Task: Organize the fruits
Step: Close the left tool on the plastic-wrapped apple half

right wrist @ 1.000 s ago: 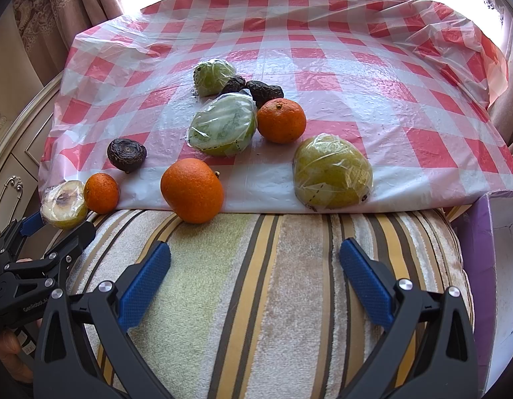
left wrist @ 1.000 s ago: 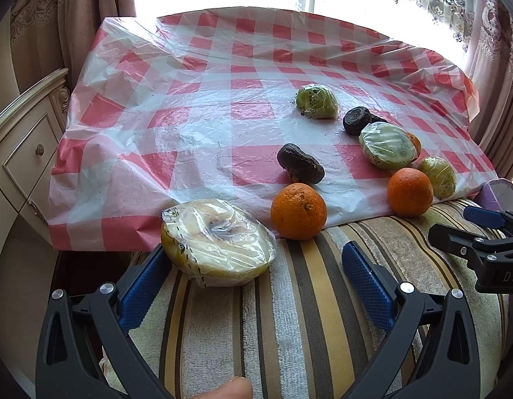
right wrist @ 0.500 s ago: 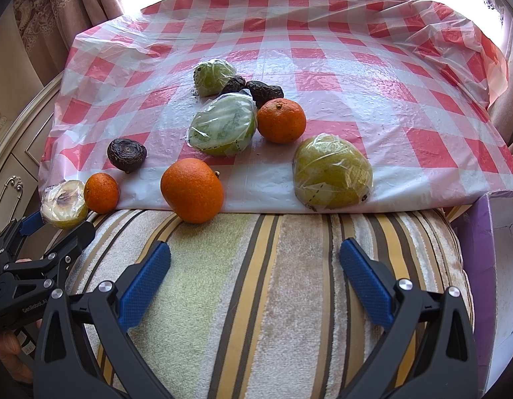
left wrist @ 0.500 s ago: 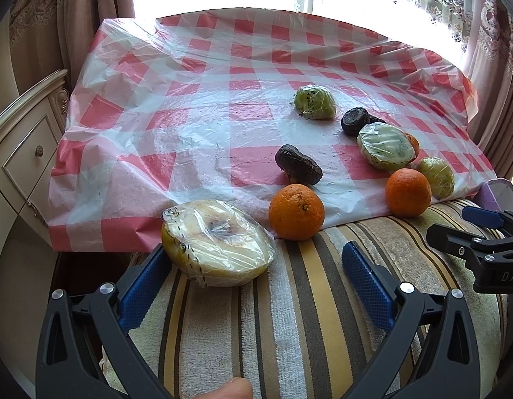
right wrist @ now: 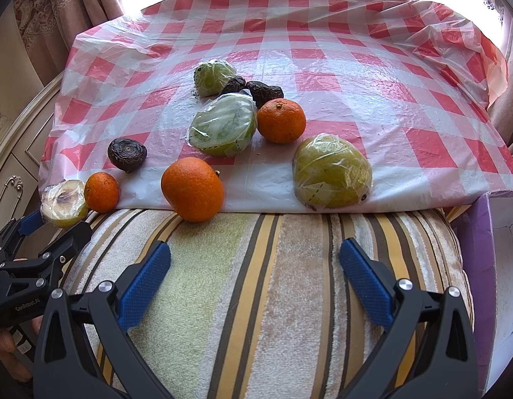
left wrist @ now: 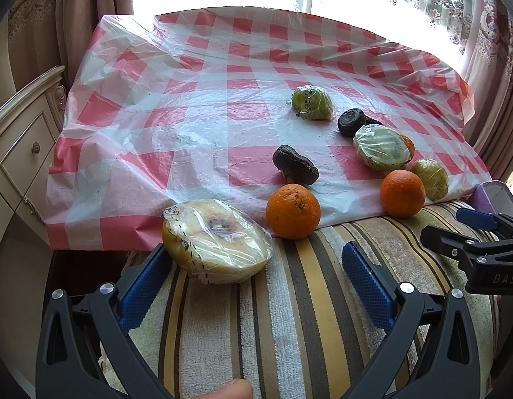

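Observation:
Several fruits lie on a red-checked plastic cloth (left wrist: 196, 99) and the striped towel (left wrist: 289, 316) at its near edge. My left gripper (left wrist: 256, 276) is open and empty; a plastic-wrapped pale cut fruit (left wrist: 216, 239) lies just ahead of its left finger, an orange (left wrist: 293, 211) beyond. My right gripper (right wrist: 255, 274) is open and empty above the towel (right wrist: 256, 282). Ahead of it lie an orange (right wrist: 192, 189), a wrapped green fruit half (right wrist: 333, 171), a wrapped green slice (right wrist: 225, 126), a tangerine (right wrist: 281, 120), dark wrinkled fruits (right wrist: 127, 153) and a small orange (right wrist: 102, 192).
A cream drawer cabinet (left wrist: 20, 153) stands left of the table. A purple box (right wrist: 479, 232) sits at the right edge of the towel. Curtains and a bright window are behind. The far half of the cloth (right wrist: 323, 33) holds no fruit.
The left wrist view has shifted very slightly; the fruits sit a touch lower-left in it. The right gripper and all fruits have not visibly moved.

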Available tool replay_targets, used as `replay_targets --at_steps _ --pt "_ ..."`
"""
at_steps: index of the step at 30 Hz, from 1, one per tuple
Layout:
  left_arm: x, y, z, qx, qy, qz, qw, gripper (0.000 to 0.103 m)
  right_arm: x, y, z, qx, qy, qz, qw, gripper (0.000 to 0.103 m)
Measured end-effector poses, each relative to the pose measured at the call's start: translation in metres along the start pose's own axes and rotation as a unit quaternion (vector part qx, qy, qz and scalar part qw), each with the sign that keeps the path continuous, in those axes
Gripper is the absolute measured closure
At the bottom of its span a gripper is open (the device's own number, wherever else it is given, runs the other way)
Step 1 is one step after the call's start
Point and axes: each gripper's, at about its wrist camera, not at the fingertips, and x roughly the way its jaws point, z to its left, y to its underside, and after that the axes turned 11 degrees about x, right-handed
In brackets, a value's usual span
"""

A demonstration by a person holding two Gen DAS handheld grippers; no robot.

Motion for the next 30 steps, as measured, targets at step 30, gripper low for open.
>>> replay_targets --at_steps 30 --pt "0.004 0.002 0.026 -0.008 -0.03 0.025 0.9992 0.041 -0.014 -0.011 -0.022 0.001 -0.091 0.044 0.995 0.001"
